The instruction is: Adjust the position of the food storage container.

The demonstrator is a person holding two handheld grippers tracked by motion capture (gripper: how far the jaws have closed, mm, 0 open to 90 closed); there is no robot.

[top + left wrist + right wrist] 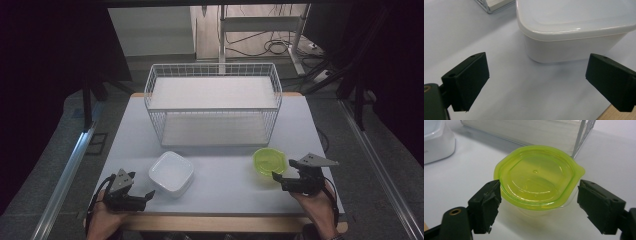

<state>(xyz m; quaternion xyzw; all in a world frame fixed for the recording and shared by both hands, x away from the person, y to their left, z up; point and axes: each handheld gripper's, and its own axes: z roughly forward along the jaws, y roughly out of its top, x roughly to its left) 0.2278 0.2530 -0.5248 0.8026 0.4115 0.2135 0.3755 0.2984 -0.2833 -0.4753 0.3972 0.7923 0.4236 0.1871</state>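
A white square container with a lid (171, 172) sits on the table's near left. Just in front of it, low over the table, my left gripper (141, 185) stands open; in the left gripper view its gripper (536, 67) holds nothing, and the white container (574, 30) lies just beyond the tips. A small clear tub with a lime-green lid (268, 161) stands at the near right. My right gripper (282, 170) reaches it from the front. In the right gripper view its gripper (539, 187) flanks the tub (536, 175) with open jaws; a thin gap shows at the right jaw.
A white wire basket rack (213, 105) with two shelves stands across the back middle of the pale table (225, 195). A wooden strip edges the table's front. A person's hands hold both grippers from the bottom edge.
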